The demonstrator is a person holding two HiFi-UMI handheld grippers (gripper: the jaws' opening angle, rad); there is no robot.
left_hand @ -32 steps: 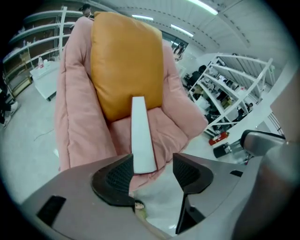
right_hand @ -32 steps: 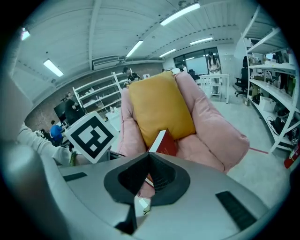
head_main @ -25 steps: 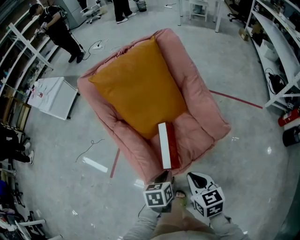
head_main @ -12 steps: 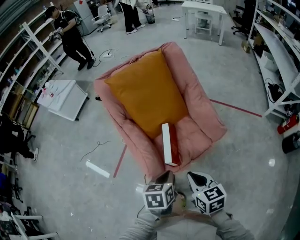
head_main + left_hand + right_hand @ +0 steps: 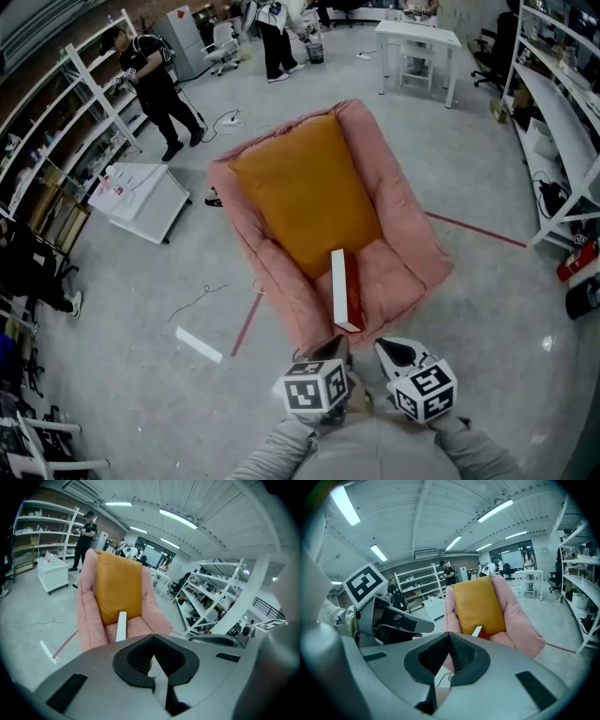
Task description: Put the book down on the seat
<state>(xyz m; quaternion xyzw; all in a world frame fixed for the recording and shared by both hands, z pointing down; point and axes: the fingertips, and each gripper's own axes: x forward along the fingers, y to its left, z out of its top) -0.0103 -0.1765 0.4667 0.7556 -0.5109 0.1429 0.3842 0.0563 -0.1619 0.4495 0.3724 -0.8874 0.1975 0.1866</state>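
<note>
A red book with a white page edge [image 5: 344,291] lies on the front of the pink padded seat [image 5: 398,267], its far end against the orange cushion [image 5: 305,192]. Nothing touches it. My left gripper [image 5: 330,349] and right gripper [image 5: 389,349] hover side by side just before the seat's front edge, close to the person's body, both shut and empty. The left gripper view shows my shut left gripper [image 5: 152,637] with the book [image 5: 121,625] well beyond it. In the right gripper view my shut right gripper [image 5: 450,634] points at the seat, the book [image 5: 478,631] far ahead.
A low white cart [image 5: 141,197] stands left of the seat. A white strip [image 5: 199,344] and a red tape line [image 5: 469,225] lie on the concrete floor. Shelving lines both sides. People stand at the back near a white table [image 5: 417,37].
The seat has slid slightly further away and more of the room shows at the top. Both grippers stay together at the bottom of the view. The book has not moved on the seat.
</note>
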